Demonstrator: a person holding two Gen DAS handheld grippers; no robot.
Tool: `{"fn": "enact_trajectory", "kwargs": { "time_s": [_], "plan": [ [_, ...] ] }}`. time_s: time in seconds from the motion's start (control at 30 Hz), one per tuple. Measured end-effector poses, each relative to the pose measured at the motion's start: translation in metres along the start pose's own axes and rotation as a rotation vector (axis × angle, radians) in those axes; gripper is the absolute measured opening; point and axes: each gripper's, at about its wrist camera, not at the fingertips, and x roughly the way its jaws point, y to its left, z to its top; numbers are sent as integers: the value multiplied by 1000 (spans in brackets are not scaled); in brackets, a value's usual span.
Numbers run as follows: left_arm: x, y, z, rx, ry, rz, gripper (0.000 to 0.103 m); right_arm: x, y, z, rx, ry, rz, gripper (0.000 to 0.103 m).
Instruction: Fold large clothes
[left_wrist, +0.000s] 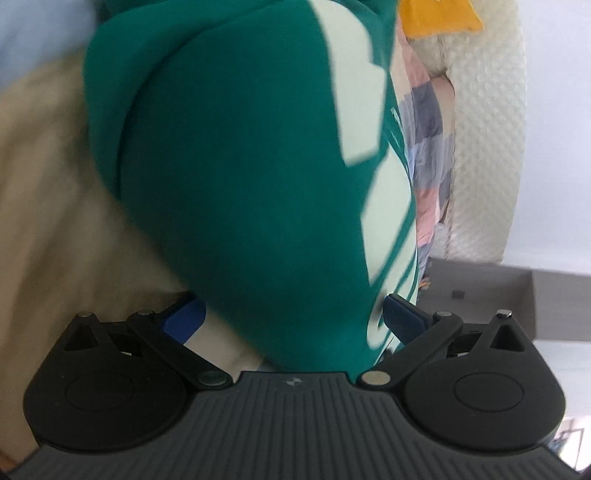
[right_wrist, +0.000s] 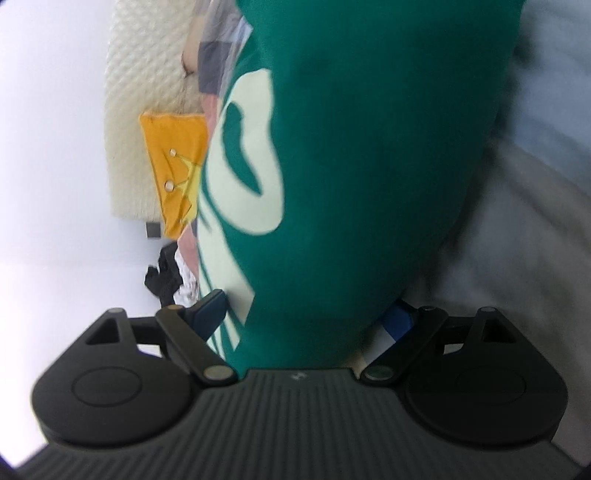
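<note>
No text could be read in either view. The green garment (left_wrist: 240, 184) bore large pale lettering, but it was cropped and blurred past reading. The yellow cloth (right_wrist: 173, 155) carried only a stitched crown.

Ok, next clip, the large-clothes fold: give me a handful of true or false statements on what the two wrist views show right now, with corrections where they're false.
1. The garment between both grippers is green with pale lettering. True.
2. The right gripper has its jaws clamped tight together with nothing between them. False: its blue-tipped fingers stand wide apart, with green fabric lying between them.
3. A yellow cloth shows beside the garment in the right wrist view. True.
4. The left gripper is out of view. False: its blue fingers stand apart at either side of the green fabric.
5. The garment is red and plain. False: it is green with a pale print.
</note>
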Motion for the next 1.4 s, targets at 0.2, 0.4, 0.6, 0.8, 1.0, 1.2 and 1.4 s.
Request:
{"fn": "enact_trajectory", "kwargs": {
  "time_s": [0.2,0.4,0.6,0.8,1.0,1.2,1.4],
  "plan": [
    [6,0,3,16,-77,-16,103,3,-1,-3,5,-60,7,90],
    [-1,10,7,-88,-121,-80,103,-8,-7,0,74,-88,23,90],
    [-3,17,10,-168,-152,-115,102,-17,-8,6,119,-68,37,90],
    [-1,23,18,-230,-165,-111,102,-28,-11,10,119,-96,-2,90],
    [-9,30,20,-221,-163,-109,102,-52,-4,4,61,-186,-40,89],
    [-15,26,25,-207,-165,-94,102,-74,-9,1,130,-234,-84,93],
    [-14,27,28,-208,-162,-90,102,-76,-21,0,202,-310,-33,101]
  ]
}}
